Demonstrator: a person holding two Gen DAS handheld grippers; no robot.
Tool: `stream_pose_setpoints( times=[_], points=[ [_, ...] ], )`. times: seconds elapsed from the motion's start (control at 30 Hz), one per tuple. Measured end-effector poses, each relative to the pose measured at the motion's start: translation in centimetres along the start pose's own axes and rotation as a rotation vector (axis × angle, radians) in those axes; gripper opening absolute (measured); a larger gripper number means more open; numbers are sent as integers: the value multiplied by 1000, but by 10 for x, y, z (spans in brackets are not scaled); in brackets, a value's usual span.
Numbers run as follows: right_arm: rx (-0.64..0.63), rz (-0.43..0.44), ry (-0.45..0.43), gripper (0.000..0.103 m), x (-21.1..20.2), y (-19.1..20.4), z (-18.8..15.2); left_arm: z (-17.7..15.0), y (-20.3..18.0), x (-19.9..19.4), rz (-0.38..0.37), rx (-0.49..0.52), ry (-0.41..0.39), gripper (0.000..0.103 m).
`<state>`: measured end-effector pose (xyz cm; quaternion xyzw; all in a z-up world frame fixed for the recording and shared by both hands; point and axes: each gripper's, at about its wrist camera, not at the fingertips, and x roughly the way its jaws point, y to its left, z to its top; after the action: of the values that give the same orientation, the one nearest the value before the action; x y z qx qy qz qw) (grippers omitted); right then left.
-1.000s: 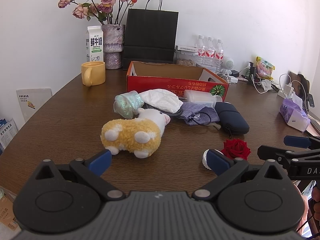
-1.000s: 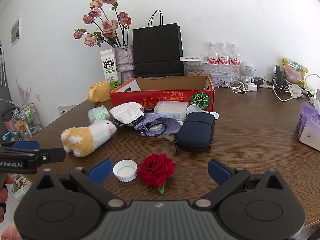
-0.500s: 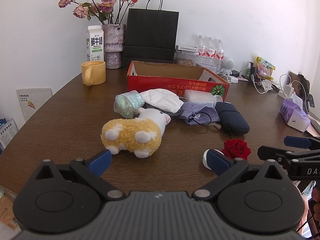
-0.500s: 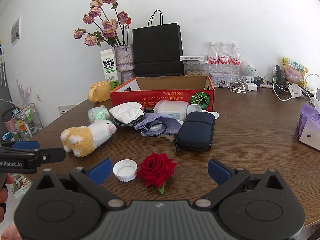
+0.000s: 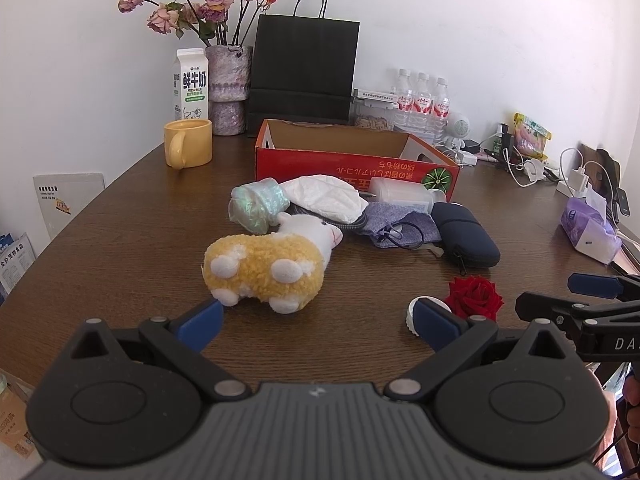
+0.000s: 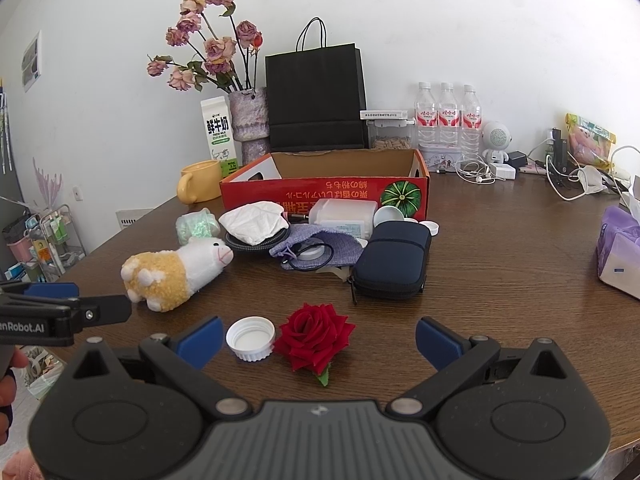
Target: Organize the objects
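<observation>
A yellow and white plush sheep (image 5: 272,264) (image 6: 176,276) lies on the brown table just beyond my open left gripper (image 5: 316,322). A red rose (image 6: 314,338) (image 5: 474,296) and a white bottle cap (image 6: 251,338) lie between the fingers of my open right gripper (image 6: 318,338), near the table's front edge. Behind them are a navy zip case (image 6: 394,264) (image 5: 466,234), a purple drawstring pouch (image 6: 316,250), a white crumpled tissue (image 6: 256,222), an iridescent wrapped roll (image 5: 256,206) and a clear plastic box (image 6: 344,216). An open red cardboard box (image 5: 352,156) (image 6: 324,184) stands behind the pile.
At the back stand a yellow mug (image 5: 188,148), a milk carton (image 5: 191,84), a vase of dried roses (image 5: 228,88), a black paper bag (image 5: 304,76) and water bottles (image 6: 446,114). Cables and chargers (image 6: 568,176) lie at the back right; a purple tissue pack (image 5: 588,232) at the right.
</observation>
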<state>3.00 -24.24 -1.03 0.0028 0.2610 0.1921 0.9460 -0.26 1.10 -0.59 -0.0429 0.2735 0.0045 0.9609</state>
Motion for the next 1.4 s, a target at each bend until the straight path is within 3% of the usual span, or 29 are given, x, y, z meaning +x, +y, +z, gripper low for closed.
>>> stream_pose_setpoints(
  times=[0.77,1.03,1.2,1.4],
  points=[
    [-15,-33,24,103,14,-4,-8,-2,7,8,7,-30,28,103],
    [-75,-55,37,95,43,-4,-14,-2,13,16,21,-41,45,103],
    [-68,0,56,80,61,-4,-8,-3,18,25,30,-54,60,103],
    [-17,53,89,51,77,-6,-12,-3,24,32,41,-62,62,103]
  ],
)
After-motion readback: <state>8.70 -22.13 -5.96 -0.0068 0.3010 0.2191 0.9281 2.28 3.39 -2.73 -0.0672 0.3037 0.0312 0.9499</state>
